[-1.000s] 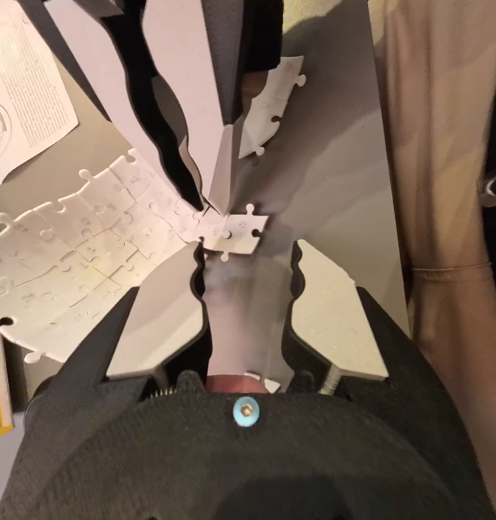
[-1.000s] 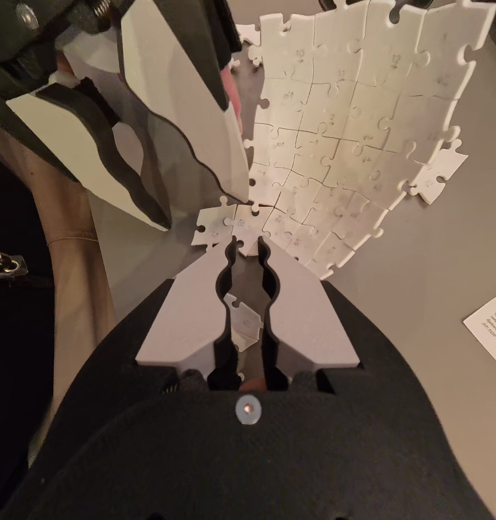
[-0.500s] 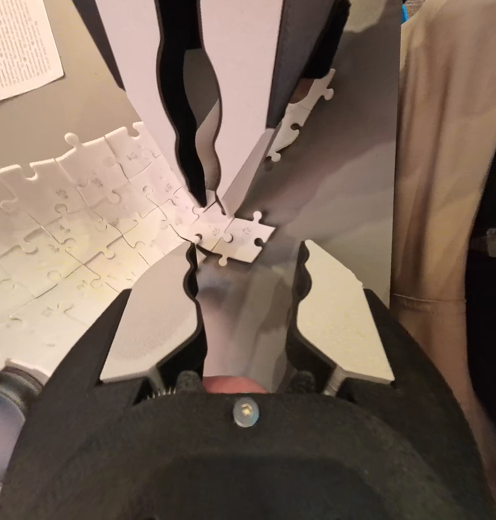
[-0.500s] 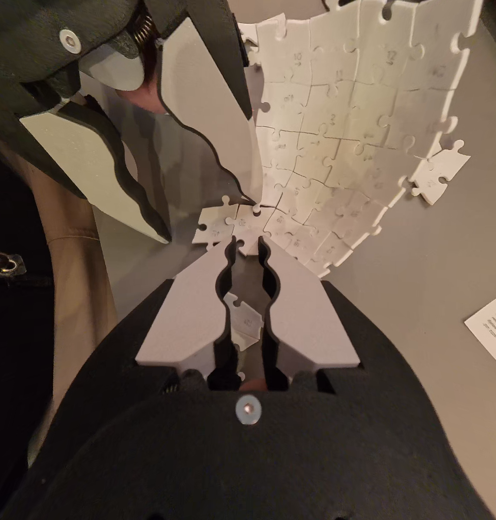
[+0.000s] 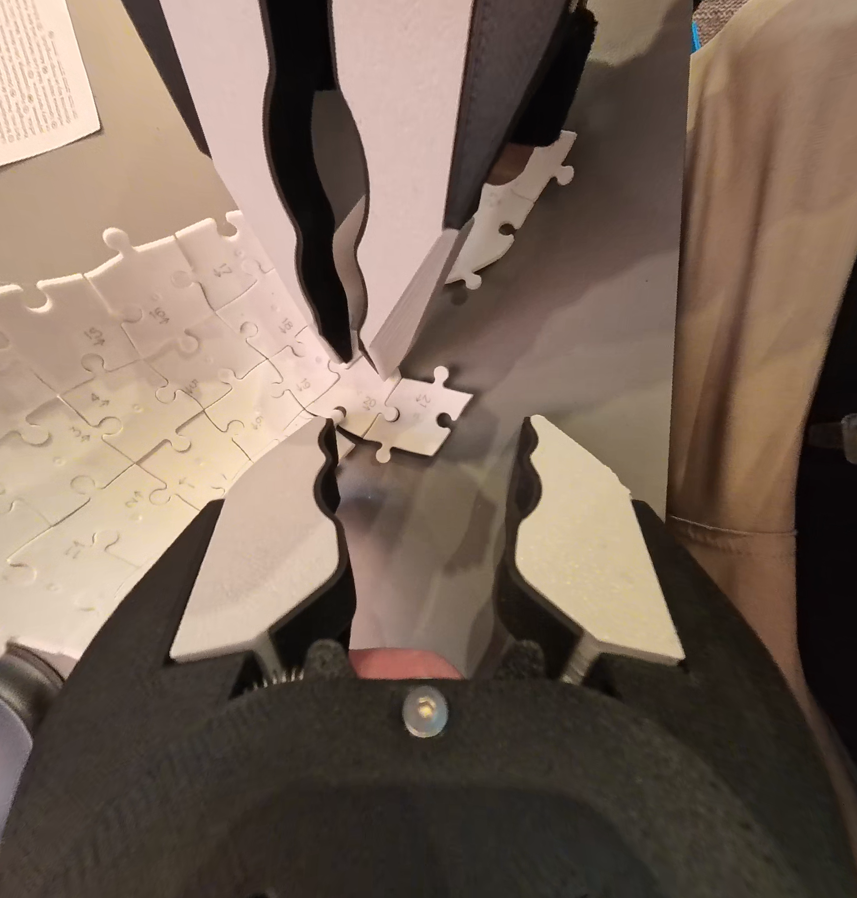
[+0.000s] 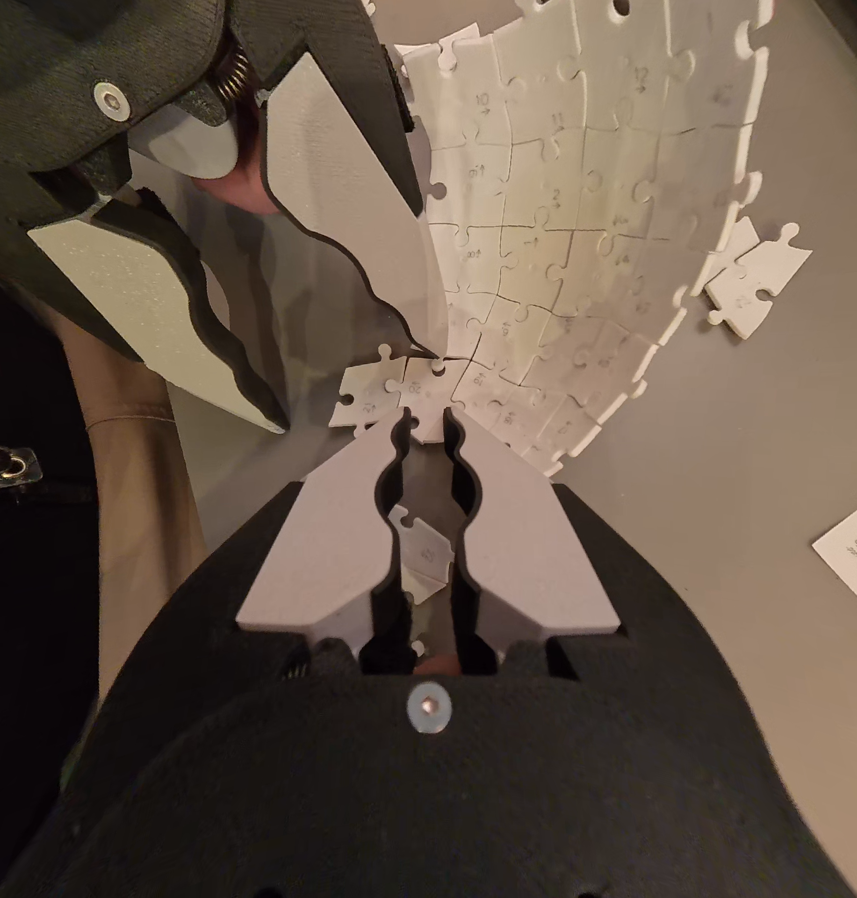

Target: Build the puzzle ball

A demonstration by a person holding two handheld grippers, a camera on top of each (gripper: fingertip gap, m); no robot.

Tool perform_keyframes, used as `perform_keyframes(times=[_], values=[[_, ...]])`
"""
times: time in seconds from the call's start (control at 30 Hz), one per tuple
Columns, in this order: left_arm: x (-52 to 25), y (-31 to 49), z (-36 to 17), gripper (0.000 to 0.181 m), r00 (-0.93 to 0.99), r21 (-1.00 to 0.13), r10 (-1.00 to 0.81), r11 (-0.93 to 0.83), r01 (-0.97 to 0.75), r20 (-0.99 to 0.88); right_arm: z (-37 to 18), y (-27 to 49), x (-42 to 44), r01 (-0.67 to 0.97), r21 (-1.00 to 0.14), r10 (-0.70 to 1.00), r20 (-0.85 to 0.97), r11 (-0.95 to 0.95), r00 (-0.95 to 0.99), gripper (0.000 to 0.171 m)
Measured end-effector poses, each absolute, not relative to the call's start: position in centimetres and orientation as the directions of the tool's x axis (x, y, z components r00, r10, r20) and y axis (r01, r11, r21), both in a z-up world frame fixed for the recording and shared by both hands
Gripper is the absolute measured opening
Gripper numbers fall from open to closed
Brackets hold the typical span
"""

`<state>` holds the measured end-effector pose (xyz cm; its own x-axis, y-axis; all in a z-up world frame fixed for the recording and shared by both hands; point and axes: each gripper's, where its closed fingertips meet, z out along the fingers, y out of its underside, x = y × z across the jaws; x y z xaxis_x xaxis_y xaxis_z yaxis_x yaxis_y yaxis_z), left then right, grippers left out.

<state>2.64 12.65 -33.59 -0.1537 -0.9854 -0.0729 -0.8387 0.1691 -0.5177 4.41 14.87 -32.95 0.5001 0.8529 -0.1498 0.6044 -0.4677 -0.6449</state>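
Observation:
A curved white sheet of joined, numbered puzzle pieces lies on the grey table. Its end piece sticks out at the corner, joined to the corner piece. My left gripper is open and empty, straddling the end piece; in the right wrist view one fingertip touches the seam above the corner piece. My right gripper has its jaws a narrow gap apart, with its tips on the corner piece and nothing held.
Two joined loose pieces lie on the table under the right gripper. Another loose piece lies beside the sheet. A printed paper lies farther off. A person's beige clothing borders the table edge. The tips of both grippers are at nearly the same place.
My left gripper has swung in and tilted, bringing one fingertip onto the seam by the corner piece. The right gripper has stayed on the corner piece with the same narrow gap.

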Motion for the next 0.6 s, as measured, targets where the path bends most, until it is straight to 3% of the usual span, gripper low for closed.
perform_keyframes(times=[0.6], values=[[3.17, 12.05, -33.64, 0.077, -0.115, -0.543, -0.991, 0.133, -0.829, -0.066, -33.18, 15.39, 4.62, 0.628, -0.643, 0.854, -0.084, -0.440, 0.513, 0.001]])
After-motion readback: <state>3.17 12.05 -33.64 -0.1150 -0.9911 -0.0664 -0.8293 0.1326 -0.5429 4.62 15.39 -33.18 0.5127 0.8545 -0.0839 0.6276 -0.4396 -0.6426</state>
